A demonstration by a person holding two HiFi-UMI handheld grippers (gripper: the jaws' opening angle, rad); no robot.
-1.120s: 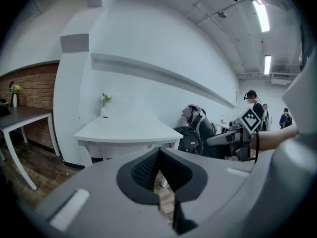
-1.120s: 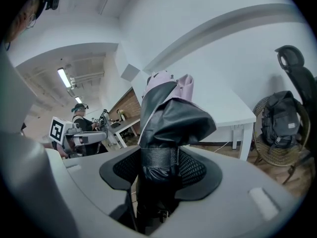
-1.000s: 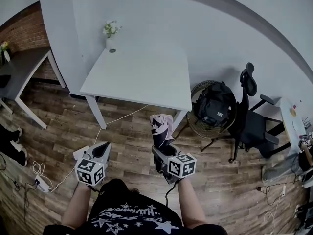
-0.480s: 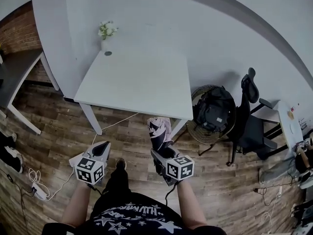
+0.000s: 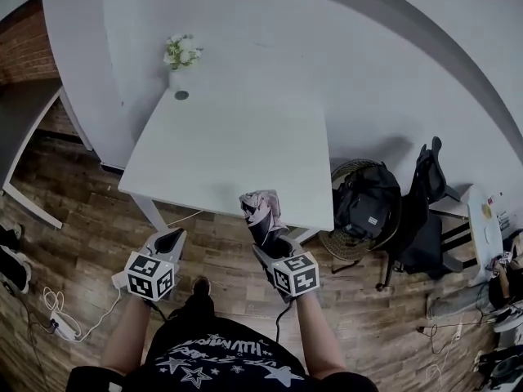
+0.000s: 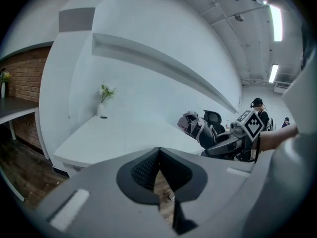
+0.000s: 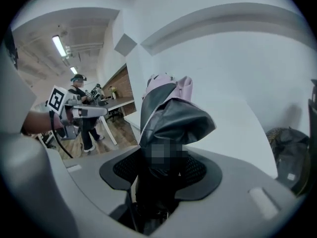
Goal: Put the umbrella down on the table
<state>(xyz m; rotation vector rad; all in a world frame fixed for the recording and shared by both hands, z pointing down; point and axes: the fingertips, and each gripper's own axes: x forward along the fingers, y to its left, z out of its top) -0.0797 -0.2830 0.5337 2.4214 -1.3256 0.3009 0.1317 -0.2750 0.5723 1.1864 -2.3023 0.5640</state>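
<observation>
A folded umbrella (image 5: 261, 212), black with a pale pink top, stands upright in my right gripper (image 5: 271, 241), which is shut on it. Its top reaches over the near edge of the white table (image 5: 221, 149). In the right gripper view the umbrella (image 7: 166, 120) fills the middle, its lower part clamped between the jaws. My left gripper (image 5: 167, 243) hangs over the wooden floor, left of the umbrella and short of the table; its jaws are shut with nothing between them (image 6: 157, 170). The left gripper view also shows the umbrella (image 6: 194, 128) at the right.
A small vase of flowers (image 5: 180, 55) stands at the table's far left corner by a dark round spot (image 5: 181, 95). A round basket chair with a black backpack (image 5: 368, 207) and an office chair (image 5: 425, 190) stand right of the table. Cables and a power strip (image 5: 57, 321) lie on the floor at left.
The person has stepped closer to the table. The umbrella in the right gripper now overlaps the table's near edge, where before it stood over the floor. Both grippers keep their hold.
</observation>
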